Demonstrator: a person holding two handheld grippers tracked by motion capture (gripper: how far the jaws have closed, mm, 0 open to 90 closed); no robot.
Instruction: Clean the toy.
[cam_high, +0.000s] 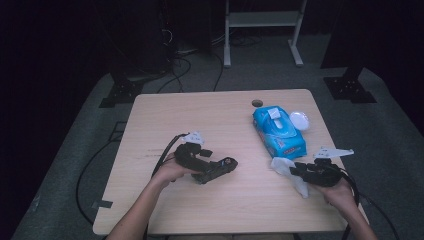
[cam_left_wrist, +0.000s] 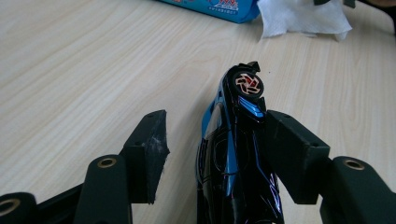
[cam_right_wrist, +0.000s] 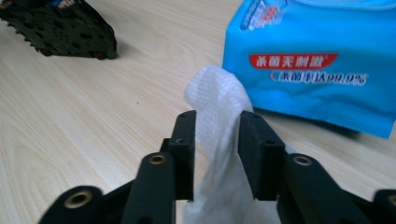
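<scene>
A pale wooden table (cam_high: 165, 112) stands on grey carpet (cam_high: 390, 135) in a dim room. Behind it, a white metal frame (cam_high: 262, 20) and tangled cables (cam_high: 180, 65) fade into darkness.

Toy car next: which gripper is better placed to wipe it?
Right. The right gripper already pinches the wet wipe between its fingers, while the left gripper, open, only steadies the toy car against one finger on the table.

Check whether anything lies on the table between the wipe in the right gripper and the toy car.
Nothing visible does. The right gripper pinches the white wipe, and only bare table separates it from the toy car. The blue wipe pack lies off to the side.
</scene>
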